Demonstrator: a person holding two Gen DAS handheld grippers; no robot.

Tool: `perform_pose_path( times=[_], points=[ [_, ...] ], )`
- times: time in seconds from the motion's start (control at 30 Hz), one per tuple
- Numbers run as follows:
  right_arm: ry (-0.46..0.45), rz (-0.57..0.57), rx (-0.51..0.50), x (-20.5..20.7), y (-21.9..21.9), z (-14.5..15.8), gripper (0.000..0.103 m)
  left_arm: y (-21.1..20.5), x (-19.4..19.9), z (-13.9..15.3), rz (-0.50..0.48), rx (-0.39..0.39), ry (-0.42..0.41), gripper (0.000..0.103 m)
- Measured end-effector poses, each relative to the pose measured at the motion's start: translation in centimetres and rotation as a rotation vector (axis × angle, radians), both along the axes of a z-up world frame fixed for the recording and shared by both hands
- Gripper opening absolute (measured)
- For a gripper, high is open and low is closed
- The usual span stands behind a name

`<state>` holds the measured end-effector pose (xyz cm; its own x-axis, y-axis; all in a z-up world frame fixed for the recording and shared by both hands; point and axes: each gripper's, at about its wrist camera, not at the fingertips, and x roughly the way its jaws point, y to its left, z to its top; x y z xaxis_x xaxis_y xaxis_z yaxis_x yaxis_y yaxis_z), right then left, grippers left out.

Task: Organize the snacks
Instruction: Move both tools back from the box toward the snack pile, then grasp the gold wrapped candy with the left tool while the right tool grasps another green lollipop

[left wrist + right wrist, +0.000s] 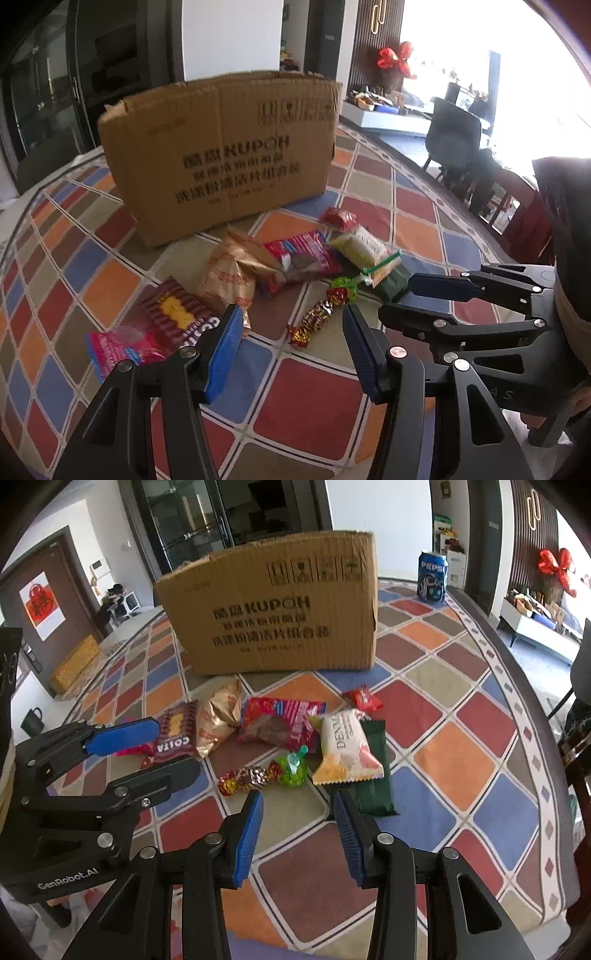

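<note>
Both the left gripper [291, 332] and right gripper [299, 819] hang with jaws open and empty, over bright foil snack packets [280, 727] scattered mid-bench before the brown cardboard box [273, 609]. First pick pending: close on one packet.

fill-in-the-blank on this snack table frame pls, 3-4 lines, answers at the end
1. Behind the loose snacks stands a large ____ box.
2. The white DENMA packet lies partly on top of a dark ____ wrapper.
3. The blue can at the far edge of the table reads ____.
4. Both the left gripper and the right gripper are ____, holding nothing.

Answers: cardboard; green; Pepsi; open
</note>
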<state>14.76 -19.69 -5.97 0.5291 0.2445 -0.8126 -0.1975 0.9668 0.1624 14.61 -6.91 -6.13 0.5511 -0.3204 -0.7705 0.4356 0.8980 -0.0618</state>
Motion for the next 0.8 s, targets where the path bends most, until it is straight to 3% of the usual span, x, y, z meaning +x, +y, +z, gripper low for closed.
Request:
perform_pose_path(
  times=[0.57,0.8],
  points=[
    [0.045,-0.043,-0.018,0.1,-1.0,-1.5,0.041,-2.0,1.9,-3.5,-0.089,0.015,0.075,0.046],
    [0.052,-0.04,-0.001,0.3,-1.1,-1.7,0.041,-2.5,2.4,-4.3,-0.092,0.003,0.105,0.03]
  ],
)
